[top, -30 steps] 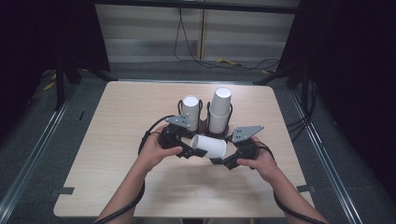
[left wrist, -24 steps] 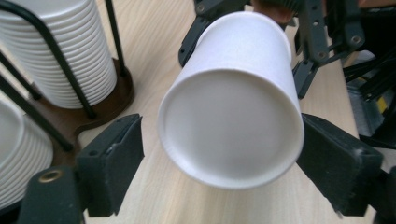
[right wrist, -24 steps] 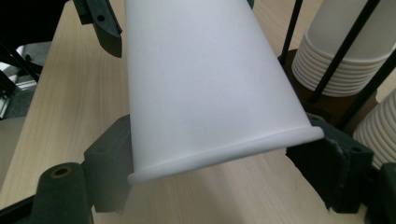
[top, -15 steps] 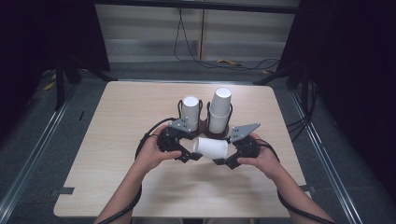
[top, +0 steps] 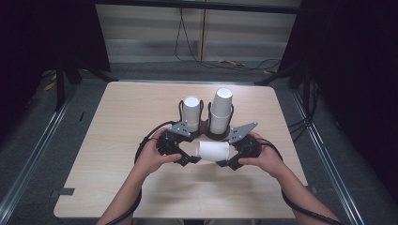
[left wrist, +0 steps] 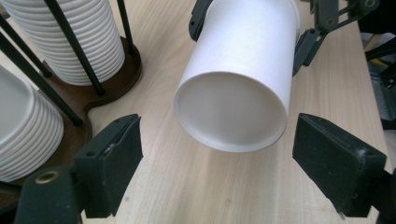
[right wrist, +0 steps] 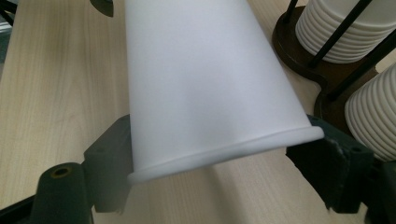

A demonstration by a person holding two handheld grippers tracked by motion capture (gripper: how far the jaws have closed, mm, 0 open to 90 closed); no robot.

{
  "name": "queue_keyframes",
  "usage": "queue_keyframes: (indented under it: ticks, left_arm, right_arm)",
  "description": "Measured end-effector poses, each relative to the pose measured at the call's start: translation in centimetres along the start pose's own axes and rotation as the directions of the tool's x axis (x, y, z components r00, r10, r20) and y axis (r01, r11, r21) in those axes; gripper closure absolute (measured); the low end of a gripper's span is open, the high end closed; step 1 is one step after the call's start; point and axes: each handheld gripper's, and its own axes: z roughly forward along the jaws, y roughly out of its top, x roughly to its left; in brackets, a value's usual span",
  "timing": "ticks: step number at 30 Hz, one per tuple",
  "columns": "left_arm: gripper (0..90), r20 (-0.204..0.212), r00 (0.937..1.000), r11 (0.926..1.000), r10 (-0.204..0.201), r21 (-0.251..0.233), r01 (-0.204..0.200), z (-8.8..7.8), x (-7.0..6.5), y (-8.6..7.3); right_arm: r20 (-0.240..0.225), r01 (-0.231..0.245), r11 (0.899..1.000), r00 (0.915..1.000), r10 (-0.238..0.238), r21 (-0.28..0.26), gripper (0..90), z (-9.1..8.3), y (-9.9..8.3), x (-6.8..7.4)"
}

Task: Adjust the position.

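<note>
A white paper cup [top: 213, 151] lies on its side in the air just above the table, between my two grippers. My right gripper [top: 228, 162] is shut on the cup [right wrist: 201, 84] near its rolled rim, and its pads [right wrist: 112, 158] press both sides. My left gripper [top: 189, 159] faces the cup's closed base [left wrist: 231, 109]. Its jaws have just been opening and now stand wide, with the pads [left wrist: 114, 158] clear of the cup on either side.
Two stacks of white cups [top: 191, 112] [top: 220, 108] stand in a dark wire holder [top: 205, 129] just behind the grippers, close to the held cup. The pale wooden table [top: 117, 122] stretches to both sides. Cables trail from each gripper towards the person.
The left gripper's jaws have spread apart and let go of the cup's base. The right gripper keeps its hold, and the cup has barely moved.
</note>
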Motion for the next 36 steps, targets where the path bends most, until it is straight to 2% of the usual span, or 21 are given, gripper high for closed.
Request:
queue_keyframes:
  ticks: [4, 5, 7, 10, 12, 16, 17, 21, 28, 36]
  left_arm:
    - [15.8, 0.006, 1.0, 1.0, -0.004, -0.009, 0.004, 0.2, -0.1, -0.3]
    - [15.8, -0.002, 1.0, 1.0, 0.001, 0.003, -0.001, 0.2, -0.1, -0.4]
    - [15.8, -0.003, 0.9999, 0.9999, -0.011, -0.007, 0.011, 0.4, -0.2, -0.6]
    - [15.8, -0.003, 1.0, 1.0, 0.003, 0.008, -0.003, 0.5, -0.2, -0.9]
    - [15.8, -0.002, 0.9999, 0.9999, -0.012, 0.003, 0.012, 0.5, -0.2, -1.0]
    - [15.8, -0.014, 0.9999, 1.0, 0.0, 0.007, 0.0, 0.3, -0.2, -0.9]
    - [15.8, -0.01, 1.0, 1.0, 0.001, 0.007, -0.001, 0.3, -0.2, -0.9]
    - [15.8, -0.024, 0.9997, 1.0, 0.004, 0.009, -0.004, 0.3, -0.3, -0.9]
    - [15.8, -0.019, 0.9997, 0.9996, 0.016, 0.023, -0.015, 0.5, -0.4, -0.8]
    - [15.8, -0.016, 0.9997, 0.9996, 0.018, 0.023, -0.018, 0.6, -0.5, -0.9]
  right_arm:
    - [-0.003, 0.01, 1.0, 0.9999, -0.01, 0.025, 19.6, 0.1, 0.2, 0.0]
    - [-0.001, 0.014, 0.999, 0.9999, -0.014, 0.033, 19.6, 0.1, 0.2, -0.1]
    - [-0.007, 0.022, 0.998, 0.9997, -0.021, 0.052, 19.6, 0.1, 0.4, 0.0]
    - [-0.006, 0.036, 0.996, 0.9993, -0.036, 0.079, 19.7, 0.3, 0.7, 0.0]
    - [-0.01, 0.041, 0.996, 0.9991, -0.04, 0.085, 19.6, 0.3, 0.8, 0.0]
    - [-0.007, 0.05, 0.993, 0.9987, -0.05, 0.11, 19.7, 0.4, 1.3, 0.1]
    - [-0.006, 0.067, 0.991, 0.9977, -0.067, 0.112, 19.7, 0.4, 1.4, 0.0]
    - [-0.011, 0.078, 0.987, 0.9969, -0.077, 0.143, 19.7, 0.4, 1.9, 0.0]
    - [-0.015, 0.11, 0.977, 0.9939, -0.109, 0.185, 19.7, 0.4, 2.5, 0.3]
    - [-0.011, 0.115, 0.97, 0.9933, -0.115, 0.213, 19.6, 0.2, 2.6, 0.3]
